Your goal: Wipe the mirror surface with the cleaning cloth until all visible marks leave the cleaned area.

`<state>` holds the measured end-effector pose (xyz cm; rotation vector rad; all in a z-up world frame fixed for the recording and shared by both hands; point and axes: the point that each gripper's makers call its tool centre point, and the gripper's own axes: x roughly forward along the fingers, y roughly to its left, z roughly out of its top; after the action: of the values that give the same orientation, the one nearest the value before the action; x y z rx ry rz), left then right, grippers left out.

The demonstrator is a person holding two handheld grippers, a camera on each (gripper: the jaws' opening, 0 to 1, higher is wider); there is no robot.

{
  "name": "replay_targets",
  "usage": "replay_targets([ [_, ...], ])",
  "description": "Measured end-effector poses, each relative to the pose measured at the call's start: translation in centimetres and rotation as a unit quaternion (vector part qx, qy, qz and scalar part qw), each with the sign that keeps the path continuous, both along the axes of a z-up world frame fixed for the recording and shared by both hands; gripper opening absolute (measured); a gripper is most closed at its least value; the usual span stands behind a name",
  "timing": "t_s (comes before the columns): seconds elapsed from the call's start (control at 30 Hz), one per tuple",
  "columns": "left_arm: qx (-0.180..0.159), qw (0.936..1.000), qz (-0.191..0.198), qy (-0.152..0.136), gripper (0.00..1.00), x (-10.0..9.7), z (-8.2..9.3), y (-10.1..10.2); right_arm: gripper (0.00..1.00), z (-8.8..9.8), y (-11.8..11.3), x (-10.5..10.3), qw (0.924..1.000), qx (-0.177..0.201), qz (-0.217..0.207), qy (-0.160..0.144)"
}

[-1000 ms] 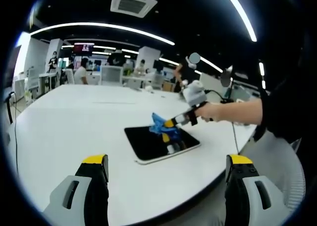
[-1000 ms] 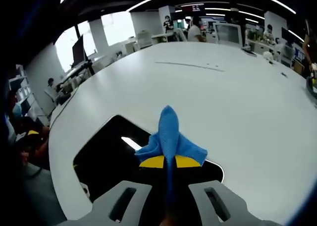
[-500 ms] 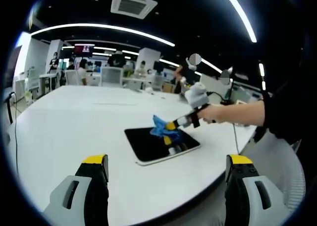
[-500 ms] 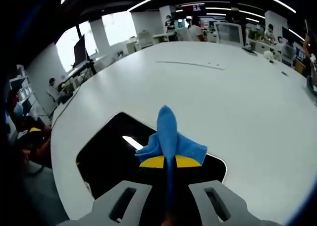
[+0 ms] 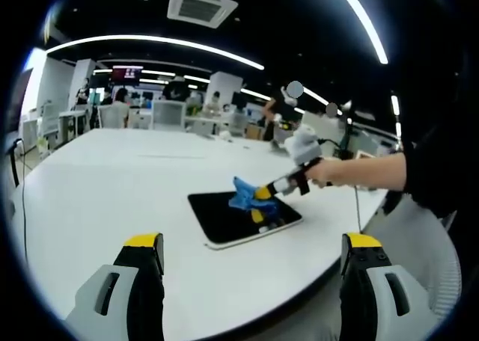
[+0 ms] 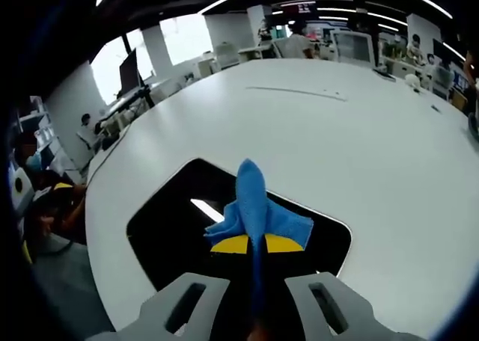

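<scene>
Centrally in the right gripper view, the right gripper [image 6: 252, 244] has its yellow-tipped jaws closed tight on a blue cleaning cloth [image 6: 253, 209], which stands up in a fold above the tips and spreads to either side. Behind and beneath the cloth lies the mirror [image 6: 172, 221], a dark rounded rectangle with a pale rim, flat on the white surface [image 6: 359, 154]; a bright streak of ceiling light reflects in it just left of the cloth. In the left gripper view, the left gripper [image 5: 253, 253] rises at the bottom of the frame with its jaws wide apart and nothing between them. Right of centre there, a person's hand [image 5: 323, 173] reaches in from the right holding the right gripper [image 5: 263, 194], and the cloth [image 5: 242, 194] sits over the far part of the mirror [image 5: 224, 217].
</scene>
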<state>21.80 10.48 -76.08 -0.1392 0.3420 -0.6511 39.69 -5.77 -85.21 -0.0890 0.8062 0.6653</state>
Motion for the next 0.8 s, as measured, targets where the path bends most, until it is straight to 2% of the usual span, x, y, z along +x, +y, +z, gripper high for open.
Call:
replay_targets([
  [0.8, 0.001, 1.0000, 0.002, 0.002, 0.99, 0.0, -0.1, 0.1, 0.00, 0.0, 0.5, -5.3, 0.9996, -0.004, 0.028, 0.009],
])
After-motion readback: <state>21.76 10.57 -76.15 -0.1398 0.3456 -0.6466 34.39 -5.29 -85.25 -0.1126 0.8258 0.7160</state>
